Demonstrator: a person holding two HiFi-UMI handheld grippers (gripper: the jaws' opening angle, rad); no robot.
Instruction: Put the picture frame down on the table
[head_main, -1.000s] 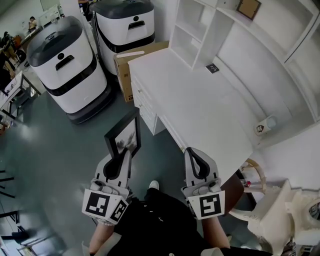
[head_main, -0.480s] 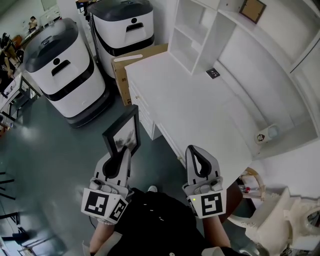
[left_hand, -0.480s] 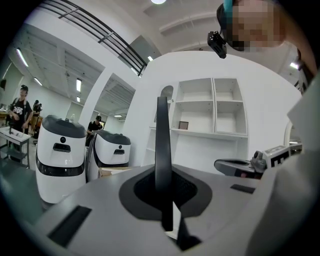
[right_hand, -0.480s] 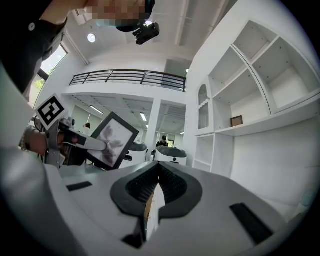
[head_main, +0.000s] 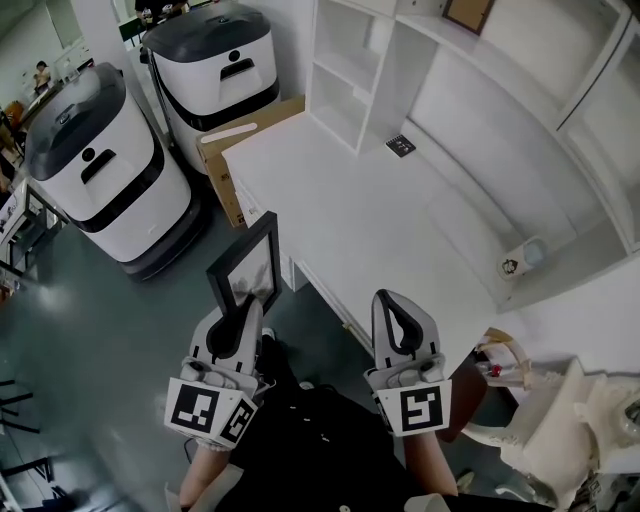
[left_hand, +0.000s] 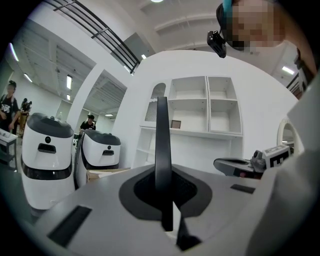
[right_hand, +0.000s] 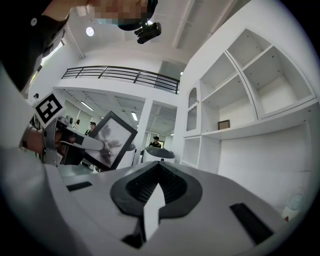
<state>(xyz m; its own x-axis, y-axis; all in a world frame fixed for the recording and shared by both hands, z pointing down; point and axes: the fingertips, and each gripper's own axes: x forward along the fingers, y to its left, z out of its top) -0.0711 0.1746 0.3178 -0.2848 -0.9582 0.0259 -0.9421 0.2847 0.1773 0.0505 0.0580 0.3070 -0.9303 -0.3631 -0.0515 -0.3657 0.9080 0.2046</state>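
A black picture frame (head_main: 246, 268) with a pale grey print stands upright in my left gripper (head_main: 254, 300), which is shut on its lower edge; it hangs over the grey floor just left of the white table (head_main: 370, 215). In the left gripper view the frame (left_hand: 163, 145) shows edge-on as a dark bar rising between the jaws. My right gripper (head_main: 392, 300) is shut with nothing in it, near the table's front edge. From the right gripper view the frame (right_hand: 110, 139) appears at the left, held by the left gripper (right_hand: 95, 145).
Two white and black machines (head_main: 90, 165) stand on the floor at the left beside a cardboard box (head_main: 232, 150). White shelving (head_main: 360, 60) rises behind the table, which holds a small dark card (head_main: 400, 145) and a cup (head_main: 518, 260). A cluttered white chair (head_main: 560, 420) is at the right.
Both grippers and the view have moved forward toward the table; the frame now sits closer to the table's corner. Jaws are unchanged.
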